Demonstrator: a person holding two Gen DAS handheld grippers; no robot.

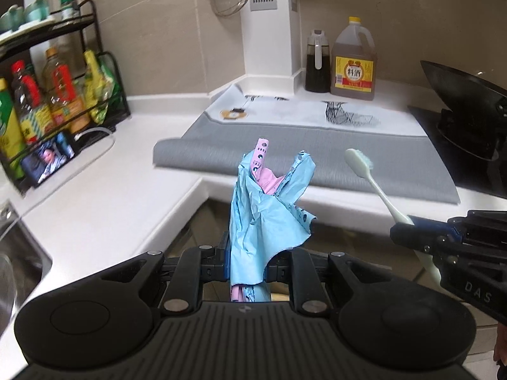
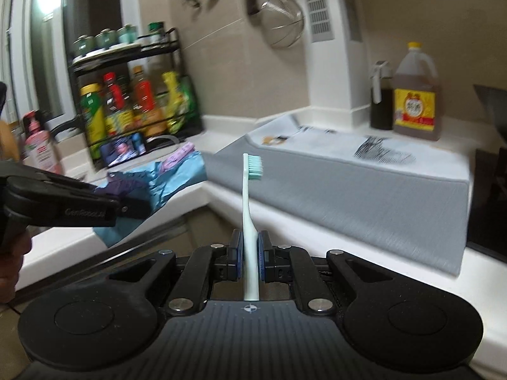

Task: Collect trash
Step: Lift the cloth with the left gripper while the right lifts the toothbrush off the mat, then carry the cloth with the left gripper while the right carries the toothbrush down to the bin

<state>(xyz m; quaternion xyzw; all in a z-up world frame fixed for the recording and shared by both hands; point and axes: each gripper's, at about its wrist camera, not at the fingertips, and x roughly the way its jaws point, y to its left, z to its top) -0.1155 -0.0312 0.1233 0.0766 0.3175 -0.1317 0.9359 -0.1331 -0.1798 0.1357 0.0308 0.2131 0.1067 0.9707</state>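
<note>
Left gripper (image 1: 245, 261) clamps crumpled blue-and-pink paper (image 1: 269, 209); right gripper (image 2: 250, 258) clamps a toothbrush (image 2: 248, 221) (bristles up), both off the countertop (image 1: 104, 196).

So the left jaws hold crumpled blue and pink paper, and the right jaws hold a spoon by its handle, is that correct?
Not quite. The right gripper holds a toothbrush by its handle, not a spoon; the right wrist view shows its green bristles. The rest stands: the left gripper holds the crumpled blue and pink paper.
</note>
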